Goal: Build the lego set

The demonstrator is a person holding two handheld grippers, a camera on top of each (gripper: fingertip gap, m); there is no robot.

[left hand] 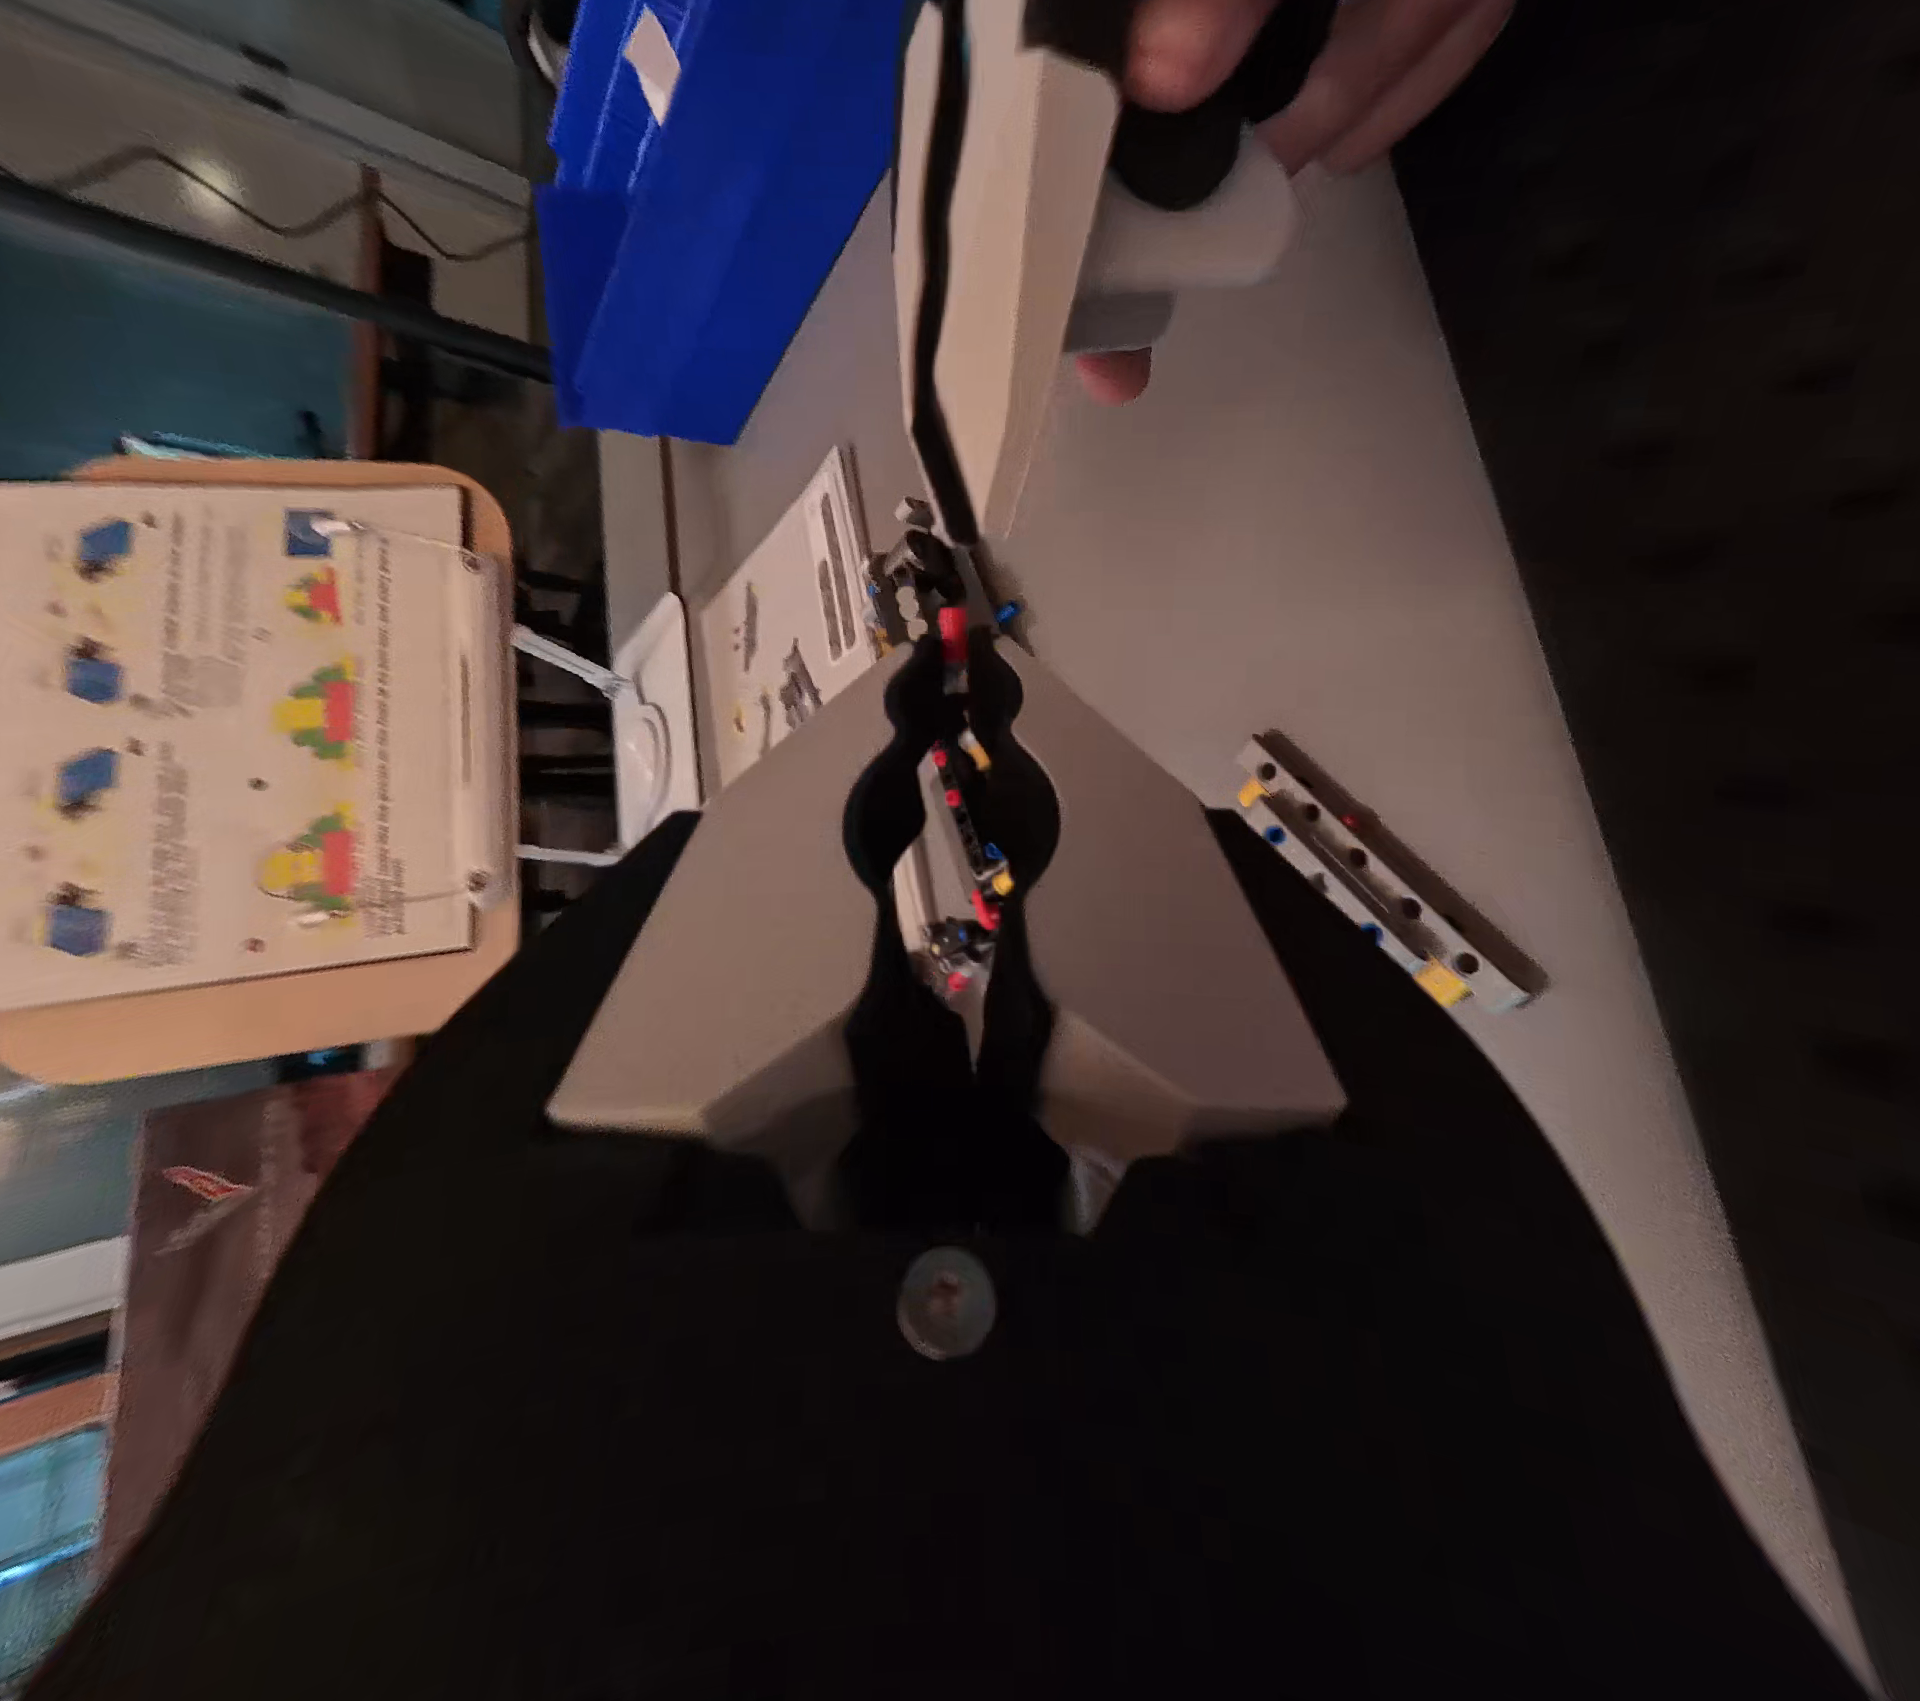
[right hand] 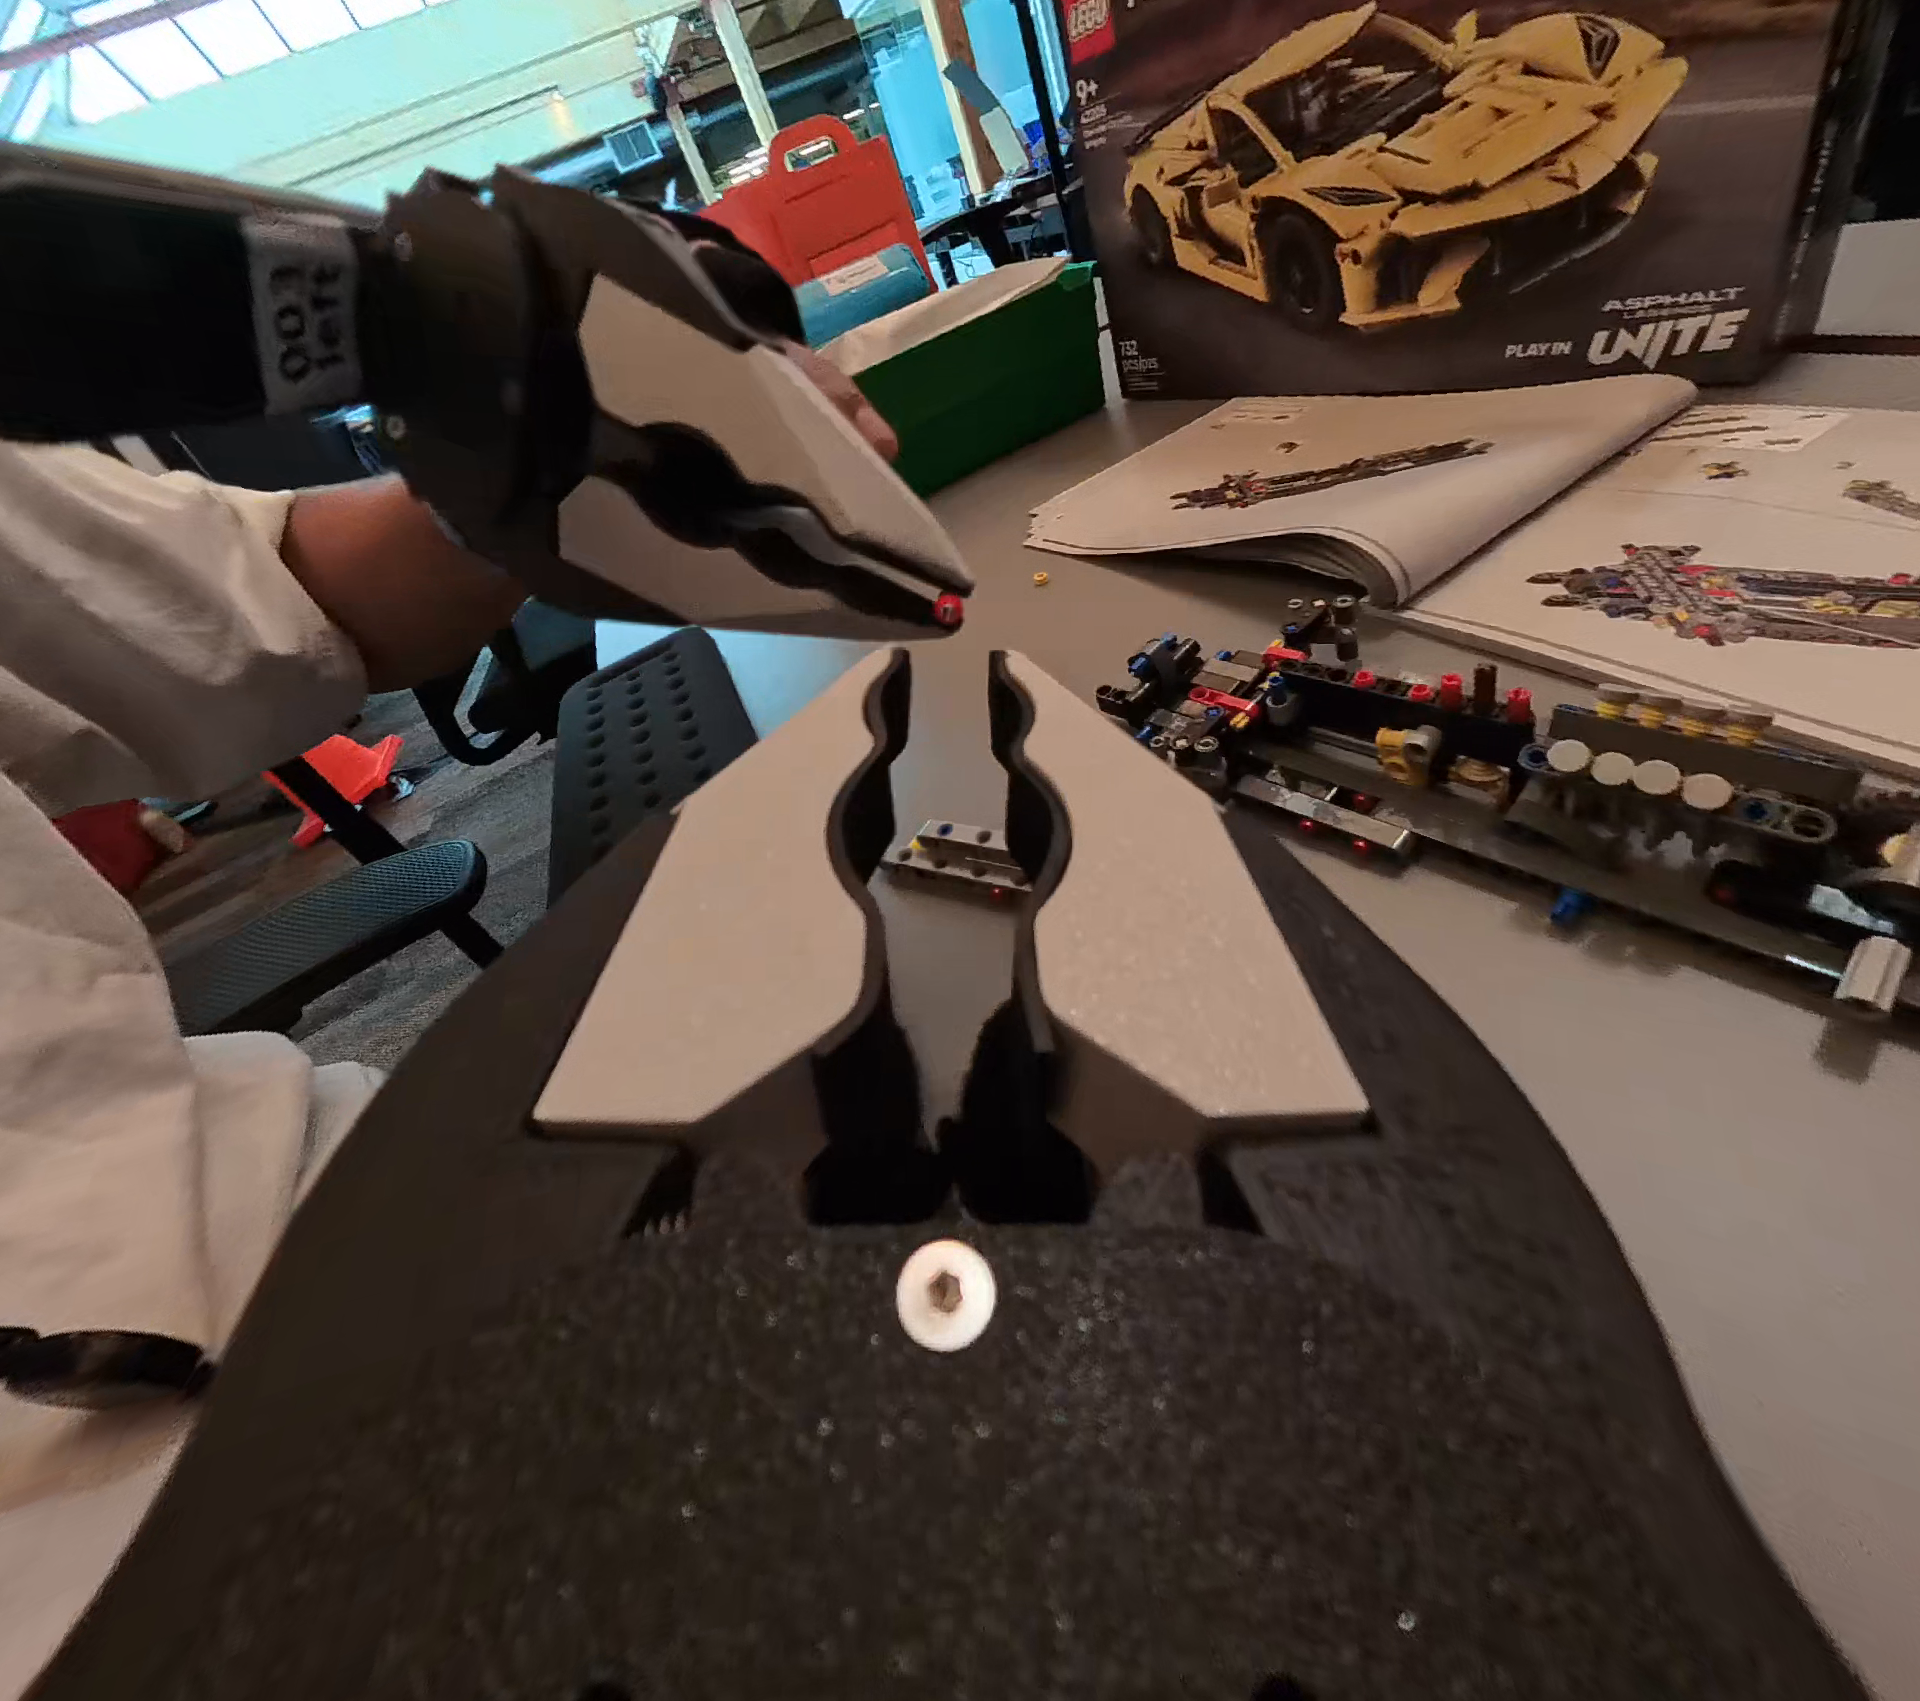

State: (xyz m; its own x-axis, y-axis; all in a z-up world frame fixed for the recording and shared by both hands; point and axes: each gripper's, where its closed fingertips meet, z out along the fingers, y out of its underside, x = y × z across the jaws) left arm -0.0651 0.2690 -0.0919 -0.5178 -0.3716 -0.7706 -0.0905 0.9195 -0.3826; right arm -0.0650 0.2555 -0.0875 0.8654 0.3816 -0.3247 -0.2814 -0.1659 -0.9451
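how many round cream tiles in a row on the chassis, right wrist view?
4, side by side along the chassis: tiles at and. More may be hidden past the frame edge.

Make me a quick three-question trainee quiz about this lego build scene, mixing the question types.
1. True or false: the left gripper is shut on a small red lego pin.
2. Which colour is the car pictured on the cardboard lego box? A) red B) yellow C) blue
3. Fill in: the long, partly built black and grey lego chassis lies on the grey table in front of the open paper instruction ___.

Key: 1 true; 2 B; 3 booklet. The right gripper is open and holds nothing.
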